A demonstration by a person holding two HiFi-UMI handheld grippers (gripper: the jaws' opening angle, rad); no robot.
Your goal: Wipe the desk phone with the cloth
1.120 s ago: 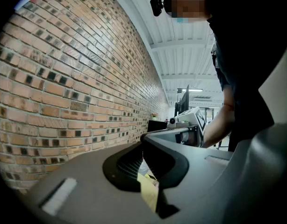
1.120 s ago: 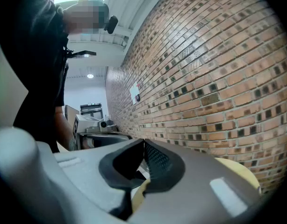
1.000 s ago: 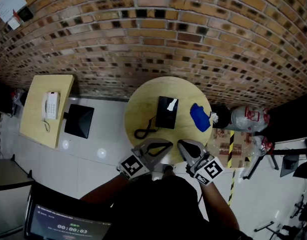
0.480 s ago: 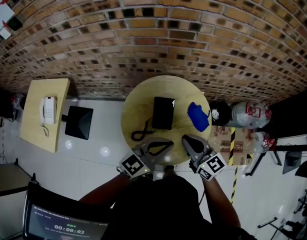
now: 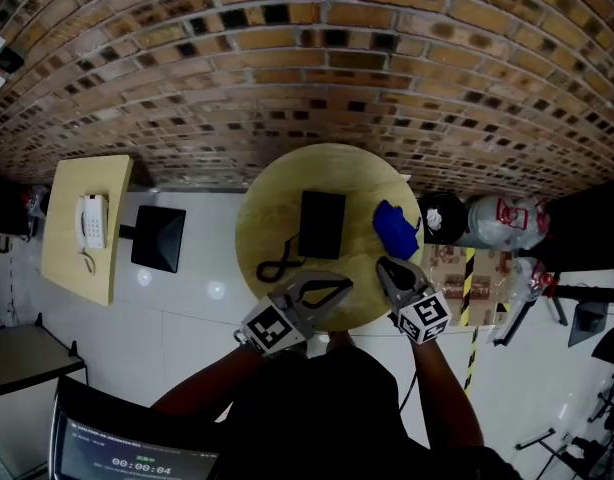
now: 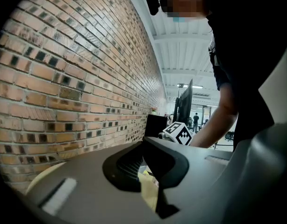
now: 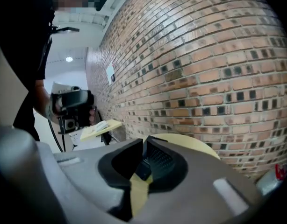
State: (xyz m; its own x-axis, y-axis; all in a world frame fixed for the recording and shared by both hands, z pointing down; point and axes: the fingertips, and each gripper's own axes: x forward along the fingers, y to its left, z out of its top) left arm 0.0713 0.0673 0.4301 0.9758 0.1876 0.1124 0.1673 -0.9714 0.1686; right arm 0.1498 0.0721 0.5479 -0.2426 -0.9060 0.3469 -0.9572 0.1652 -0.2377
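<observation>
Right claw [image 5: 383, 264] is clenched tight, pads together with nothing caught in them, just the table showing through the slit below the tips. It sits over the near-right edge of the round table [image 5: 272, 203], nose aimed at the cloth [image 5: 395, 230]. The cloth is a blue crumpled lump lying on the right side of the table, a little past the claw's tip and not touching it.

Left claw [image 5: 345, 285] is clenched on nothing too. It hangs over the near edge of the table, beside the right one, tip pointing across toward it.

The phone [image 5: 321, 224] is a black slab flat in the middle of the table, left of the cloth with a bare strip of tabletop between them. Its cord [image 5: 279, 264] loops off the near-left corner and curls toward the table edge, just ahead of the left claw.

Further out: brick wall [image 5: 317, 78] behind the table, and off to the left a small square side table [image 5: 69, 258] with a white phone [image 5: 90, 221] on it. A box [image 5: 449, 273] and some bags [image 5: 499, 218] sit on the floor to the right.
</observation>
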